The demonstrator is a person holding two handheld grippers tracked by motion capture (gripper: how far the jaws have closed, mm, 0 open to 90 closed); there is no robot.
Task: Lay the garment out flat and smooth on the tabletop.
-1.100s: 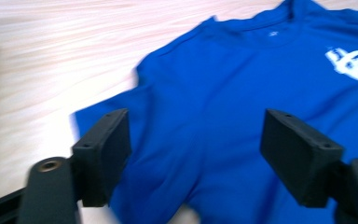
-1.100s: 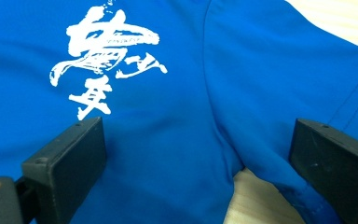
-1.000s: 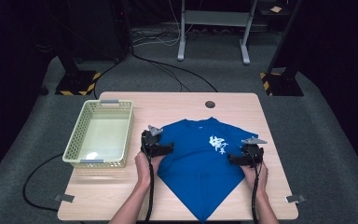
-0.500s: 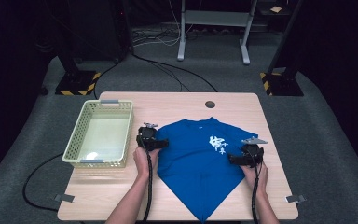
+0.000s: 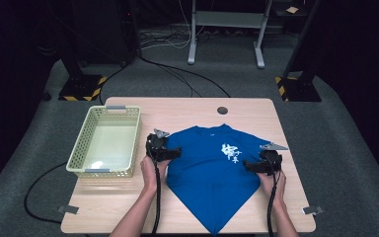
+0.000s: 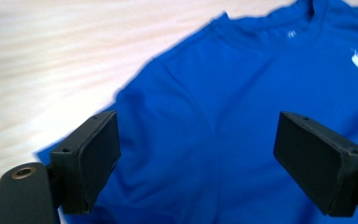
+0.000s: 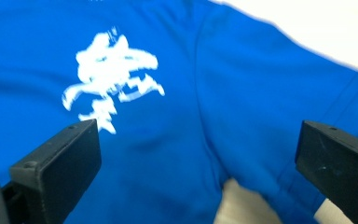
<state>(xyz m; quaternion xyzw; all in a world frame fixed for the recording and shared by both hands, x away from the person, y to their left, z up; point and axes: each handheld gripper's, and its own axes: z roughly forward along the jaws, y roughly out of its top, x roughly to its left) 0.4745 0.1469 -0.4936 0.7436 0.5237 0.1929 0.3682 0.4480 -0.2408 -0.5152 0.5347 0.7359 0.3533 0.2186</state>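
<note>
A: Start with the big things. What lies in front of you?

B: Your table (image 5: pixel 187 106) takes up the lower middle of the high view, pale wood. A blue shirt (image 5: pixel 212 173) lies flat on it, centre to right, folded so it narrows to a point at the bottom edge of the frame. Collar toward the top.

A: And to the left of the shirt?

B: A pale yellow basket (image 5: pixel 79 158) with slotted walls, left of centre, just beside your left hand. Apart from the shirt.

A: Your grippers?

B: Your left gripper (image 5: pixel 175 153) sits at the shirt's left edge, centre of the frame. In the left gripper view its jaws stand wide apart over the blue cloth near the sleeve, nothing between the pads (image 6: pixel 98 158). Your right gripper (image 5: pixel 249 166) is at the shirt's right edge, centre right. In the right gripper view its jaws are also spread wide, above the sleeve seam. Whether either touches the cloth, I cannot tell.

A: Smaller marks?

B: A white print (image 5: pixel 231 152) on the shirt's chest, right of centre; it shows in the upper left of the right gripper view, blurred. A dark round hole (image 5: pixel 222 110) sits near the table's top edge.
</note>
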